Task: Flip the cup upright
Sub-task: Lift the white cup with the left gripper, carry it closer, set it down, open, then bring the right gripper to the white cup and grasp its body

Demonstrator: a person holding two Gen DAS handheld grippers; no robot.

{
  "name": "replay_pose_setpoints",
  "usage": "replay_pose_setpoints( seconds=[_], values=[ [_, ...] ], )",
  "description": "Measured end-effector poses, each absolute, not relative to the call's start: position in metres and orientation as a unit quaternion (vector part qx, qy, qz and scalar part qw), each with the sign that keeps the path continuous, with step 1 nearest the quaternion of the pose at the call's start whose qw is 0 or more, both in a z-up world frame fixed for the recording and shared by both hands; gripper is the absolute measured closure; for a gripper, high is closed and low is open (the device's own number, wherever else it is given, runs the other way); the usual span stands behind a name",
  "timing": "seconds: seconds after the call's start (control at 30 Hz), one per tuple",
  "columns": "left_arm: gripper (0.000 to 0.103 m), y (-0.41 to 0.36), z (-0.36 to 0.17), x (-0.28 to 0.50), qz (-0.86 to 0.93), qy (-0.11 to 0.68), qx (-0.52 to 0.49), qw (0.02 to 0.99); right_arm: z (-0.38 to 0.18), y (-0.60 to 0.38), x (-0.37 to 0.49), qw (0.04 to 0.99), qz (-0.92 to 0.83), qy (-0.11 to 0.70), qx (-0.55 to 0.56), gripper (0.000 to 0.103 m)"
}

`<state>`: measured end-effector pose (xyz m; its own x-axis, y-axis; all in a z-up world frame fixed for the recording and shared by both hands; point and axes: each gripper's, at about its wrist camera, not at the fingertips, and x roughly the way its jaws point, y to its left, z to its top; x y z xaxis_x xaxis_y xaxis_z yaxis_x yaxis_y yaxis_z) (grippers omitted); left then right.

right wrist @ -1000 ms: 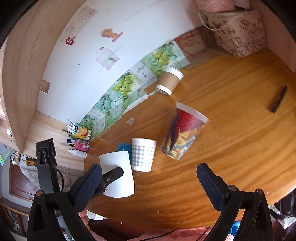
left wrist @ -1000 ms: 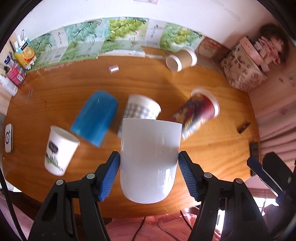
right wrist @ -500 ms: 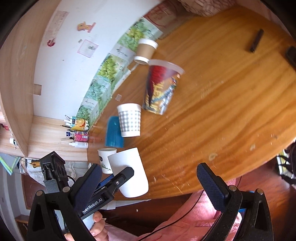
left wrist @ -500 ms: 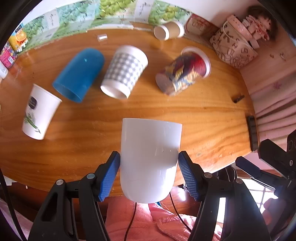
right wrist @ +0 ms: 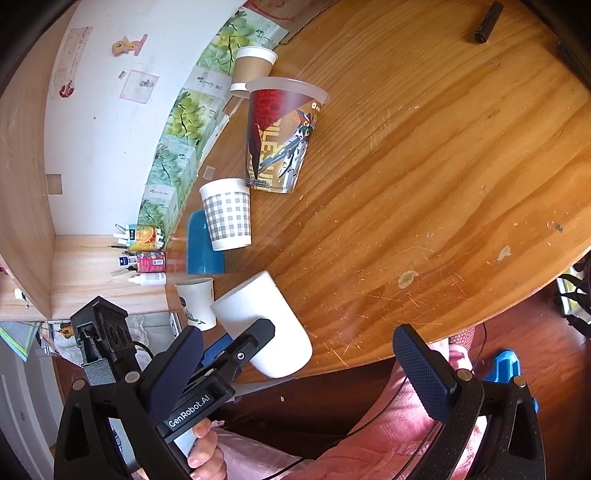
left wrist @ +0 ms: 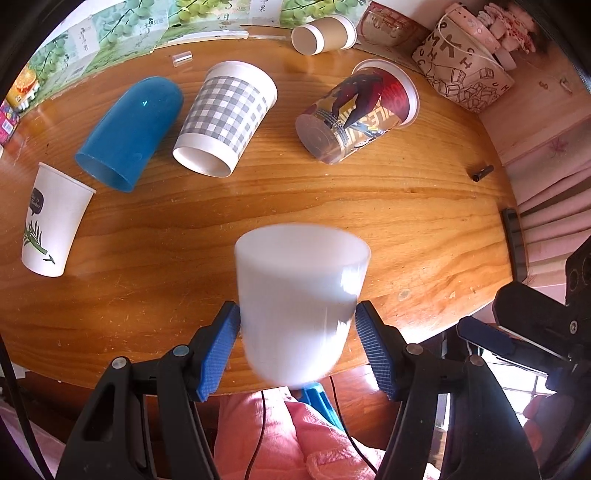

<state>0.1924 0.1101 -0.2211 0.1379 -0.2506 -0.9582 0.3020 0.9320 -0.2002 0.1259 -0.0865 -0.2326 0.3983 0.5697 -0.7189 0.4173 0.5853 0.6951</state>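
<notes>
White and glossy, with no print on it, the white cup (left wrist: pixel 301 306) sits clamped between the blue ribbed pads of the left gripper (left wrist: pixel 295 345), held in the air above the near edge of the wooden table (left wrist: pixel 332 206) and not touching it. Its long axis runs roughly along the gripper's fingers, the rounded closed base toward the gripper body and the wider end pointing away over the table; in the left wrist view that far end is smeared by motion, so whether it shows an open mouth cannot be told there. From the right wrist view the same cup (right wrist: pixel 264 323) lies tilted, neither upright nor flat, with the base lower and nearer the table edge. The left arm is the one that matters for the next move: I judge that a turn of its wrist is what would bring the mouth up before the cup goes down on the bare wood just ahead. The right gripper (right wrist: pixel 295 369) hangs with its jaws spread wide and nothing between them, off to the side of the cup over the table edge. Further out on the table lie the other cups, all on their sides: a checked paper cup (left wrist: pixel 227 120), a blue plastic cup (left wrist: pixel 131 133), a printed red cup (left wrist: pixel 356 118), a white leaf-print paper cup (left wrist: pixel 53 221) and a brown paper cup (left wrist: pixel 325 34) near the wall.
</notes>
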Motion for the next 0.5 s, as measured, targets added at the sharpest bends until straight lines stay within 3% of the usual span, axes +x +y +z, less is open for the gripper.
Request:
replay_pose_setpoints(
  seconds=[0.5],
  values=[
    [0.030, 0.113, -0.202, 0.189, -0.187, 0.619, 0.058, 0.761, -0.248, -0.084, 0.141, 0.690, 0.068, 0.546, 0.470, 0.000]
  ],
)
